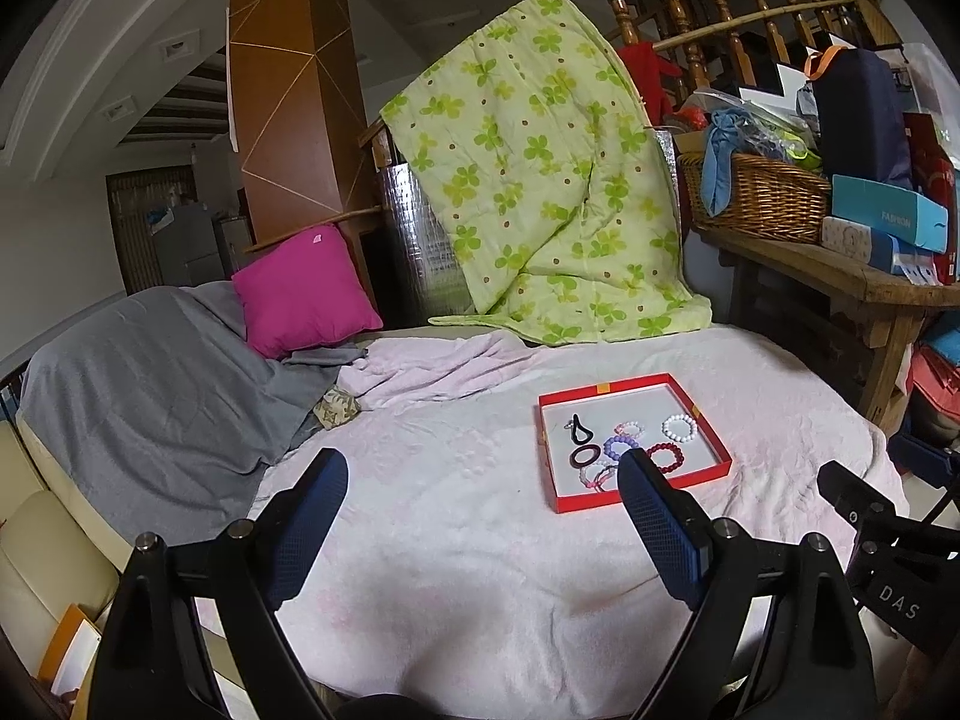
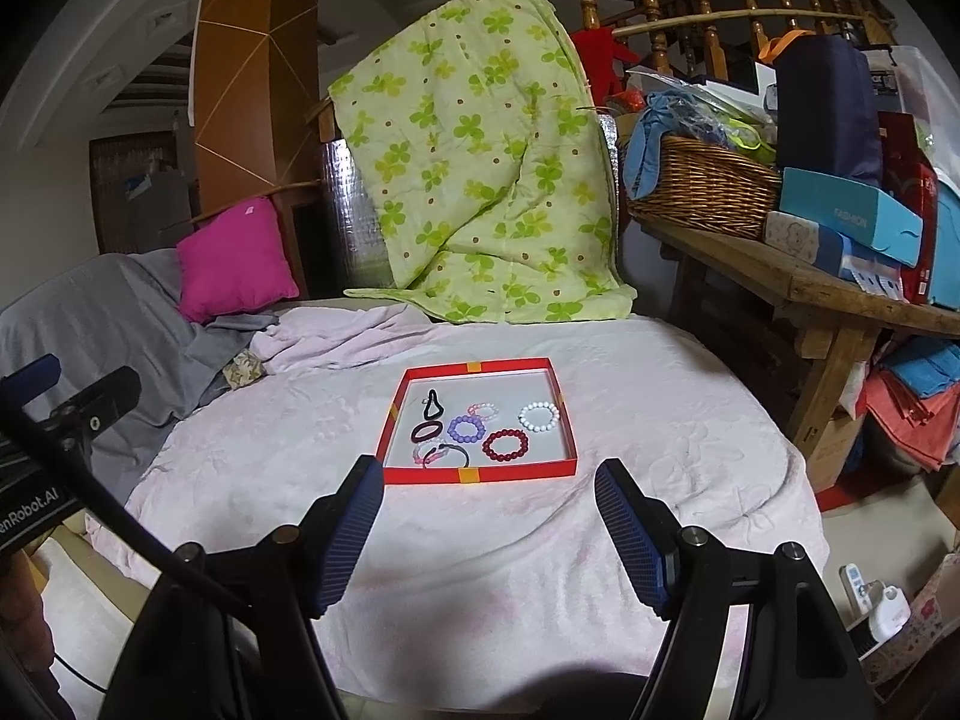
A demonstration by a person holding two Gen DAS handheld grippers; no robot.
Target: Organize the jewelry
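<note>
Beaded bracelets are lying light and slippery in the tray; both grippers are hovering spread, empty; pinching a rim should work.

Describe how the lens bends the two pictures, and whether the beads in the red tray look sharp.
Left wrist view: strong fisheye, dark corners, the banister curves; the red tray is partly hidden by a finger of the left gripper. Right wrist view: same bending, the tray shows whole beyond the open right gripper; the dark red bracelet is fairly sharp, single beads soft.
</note>
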